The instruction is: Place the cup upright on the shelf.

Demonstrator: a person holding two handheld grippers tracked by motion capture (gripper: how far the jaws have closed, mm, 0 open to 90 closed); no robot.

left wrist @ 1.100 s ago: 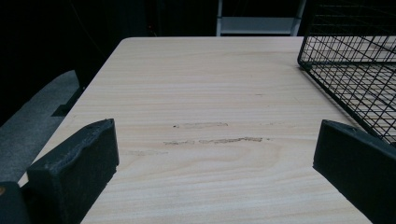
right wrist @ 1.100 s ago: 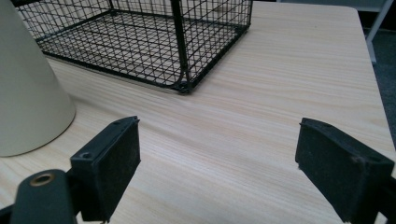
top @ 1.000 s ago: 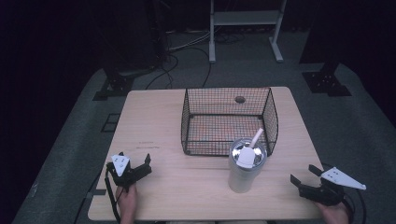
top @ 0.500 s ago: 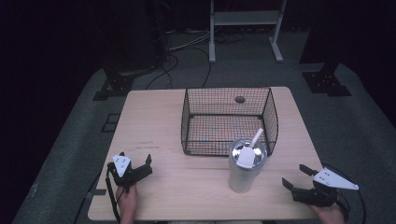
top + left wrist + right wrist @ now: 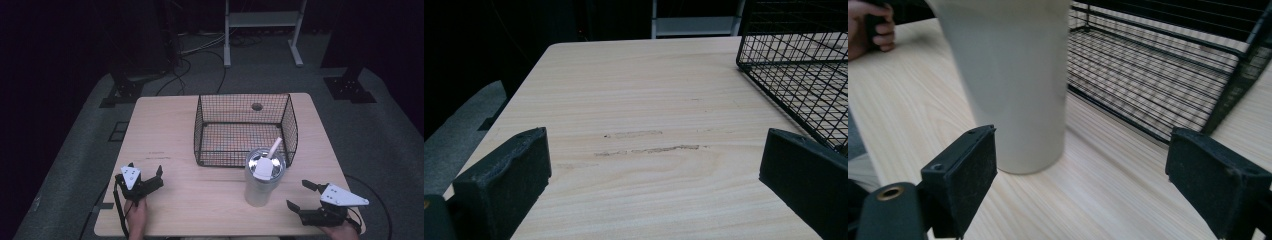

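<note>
A tall silver tumbler with a white straw stands upright on the wooden table, just in front of the black wire basket. My right gripper rests open at the table's front right corner, a short way right of the tumbler; the tumbler's pale wall looms close ahead of its jaws, slightly to the left. My left gripper lies open near the front left edge, nothing between its jaws, with bare wood ahead and the basket's corner off to the right.
The wire basket holds nothing that I can see. A small dark hole marks the table's far edge behind it. Beyond the table lie cables, a white rack's legs and dark stand feet on grey floor.
My right gripper has slid in from the right toward the tumbler and turned to face it. The left gripper stayed put.
</note>
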